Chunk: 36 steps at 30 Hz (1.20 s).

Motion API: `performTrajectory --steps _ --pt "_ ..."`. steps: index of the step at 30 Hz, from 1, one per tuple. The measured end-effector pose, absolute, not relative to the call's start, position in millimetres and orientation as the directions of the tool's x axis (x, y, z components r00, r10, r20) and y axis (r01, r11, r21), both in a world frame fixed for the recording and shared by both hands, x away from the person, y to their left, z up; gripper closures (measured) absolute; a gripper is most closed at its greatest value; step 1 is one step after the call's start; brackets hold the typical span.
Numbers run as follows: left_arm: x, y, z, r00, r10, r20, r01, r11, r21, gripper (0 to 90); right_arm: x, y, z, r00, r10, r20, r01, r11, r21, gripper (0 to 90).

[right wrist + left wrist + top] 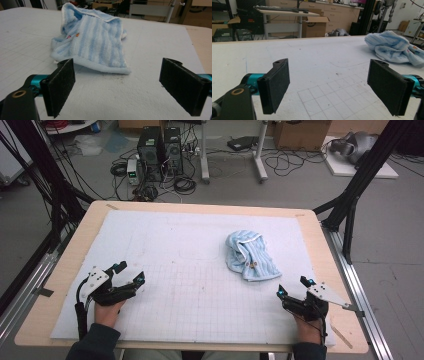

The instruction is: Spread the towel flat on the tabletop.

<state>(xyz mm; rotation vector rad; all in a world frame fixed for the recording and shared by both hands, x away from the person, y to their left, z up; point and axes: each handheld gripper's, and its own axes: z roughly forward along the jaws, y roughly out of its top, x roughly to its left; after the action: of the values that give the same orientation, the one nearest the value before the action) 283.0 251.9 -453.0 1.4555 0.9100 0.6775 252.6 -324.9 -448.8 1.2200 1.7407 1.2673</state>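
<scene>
A crumpled light blue striped towel (249, 255) lies on the white gridded mat (190, 270), right of the middle. My left gripper (129, 274) rests near the mat's front left, open, with nothing between its jaws. My right gripper (295, 287) sits at the front right, open as well, a short way in front of the towel. In the left gripper view the towel (393, 47) lies far off at the upper right, beyond the wide-apart pads (275, 88). In the right gripper view the towel (95, 42) lies just ahead of the spread pads (61, 86), apart from them.
The mat covers a wooden table (70, 265) whose bare rim shows all round. Black frame posts (357, 185) stand at the table's far corners. Computer towers (160, 150) and cables lie on the floor behind the table.
</scene>
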Motion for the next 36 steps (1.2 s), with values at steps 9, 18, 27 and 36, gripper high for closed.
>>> performTrajectory --steps 9,18,27,36 --pt "283.1 251.7 -453.0 0.516 0.85 -0.109 0.144 0.039 0.989 18.8 253.0 -325.7 -448.9 -0.356 0.934 0.019 0.3 0.096 0.949 12.3" --pt "283.4 251.8 -453.0 0.519 0.848 -0.106 0.142 0.037 0.989 18.8 253.1 -327.2 -448.3 -0.36 0.932 0.037 0.306 0.081 0.949 12.0" --pt "283.3 251.6 -452.9 0.515 0.851 -0.101 0.143 0.031 0.989 18.9 258.4 -313.0 -433.6 -0.398 0.913 0.089 0.338 0.056 0.939 12.2" --pt "283.6 252.4 -452.9 0.516 0.849 -0.111 0.148 0.039 0.988 18.8 275.2 -282.2 -419.8 -0.459 0.886 0.068 0.328 0.098 0.94 12.2"
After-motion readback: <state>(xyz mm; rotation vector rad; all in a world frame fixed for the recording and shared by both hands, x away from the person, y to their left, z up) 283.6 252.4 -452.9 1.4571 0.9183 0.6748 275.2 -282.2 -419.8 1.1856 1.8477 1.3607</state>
